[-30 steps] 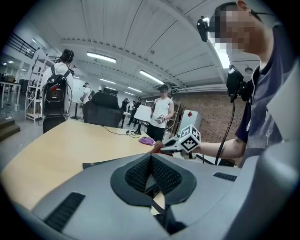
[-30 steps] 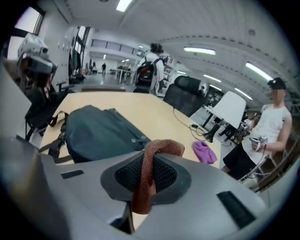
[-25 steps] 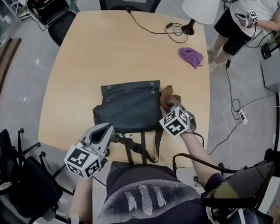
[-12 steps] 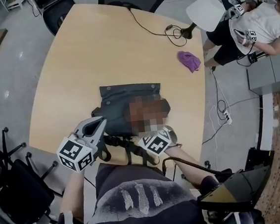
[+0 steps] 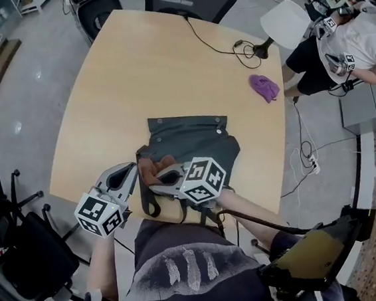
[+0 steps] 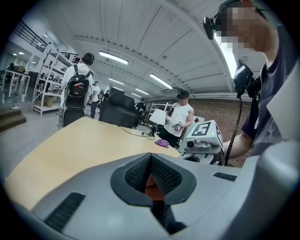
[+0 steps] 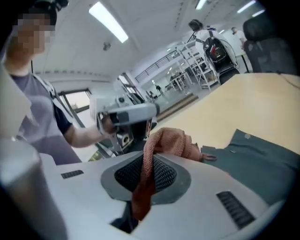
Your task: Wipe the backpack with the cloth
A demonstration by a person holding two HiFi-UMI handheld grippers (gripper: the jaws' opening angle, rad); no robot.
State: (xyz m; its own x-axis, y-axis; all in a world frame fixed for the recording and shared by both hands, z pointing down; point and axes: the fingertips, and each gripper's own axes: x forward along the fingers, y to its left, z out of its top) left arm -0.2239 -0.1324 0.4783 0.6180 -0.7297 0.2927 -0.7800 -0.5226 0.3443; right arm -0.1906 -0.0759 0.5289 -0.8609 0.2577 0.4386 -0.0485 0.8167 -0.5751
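The backpack (image 5: 194, 142) lies flat, flap up, just below the middle of the head view, its straps trailing over the near edge of the table (image 5: 133, 72). The rust-coloured cloth (image 5: 155, 168) sits bunched on the bag's lower left corner. The right gripper (image 5: 161, 177) is clamped on it: in the right gripper view a fold of cloth (image 7: 171, 140) rises from between the two pads and flops forward over the grey fabric (image 7: 262, 159). The left gripper (image 5: 131, 172) comes in from the lower left and meets the same corner. In its own view the jaws are drawn together, with a sliver of rust colour (image 6: 149, 180) in the slit. That looks like an edge of the cloth, though the pinch is barely visible.

The wiping looks to be under way at the left edge. To do it well, I'd keep the bunched part pressed flat on the fabric, not dragged by its tip, and stroke back toward the right side in overlapping passes. If the left jaws do share the cloth, they should let go and pin a strap, so the bag does not slide off the near edge.

A purple rag (image 5: 264, 86) lies well apart at the upper right, beyond any need
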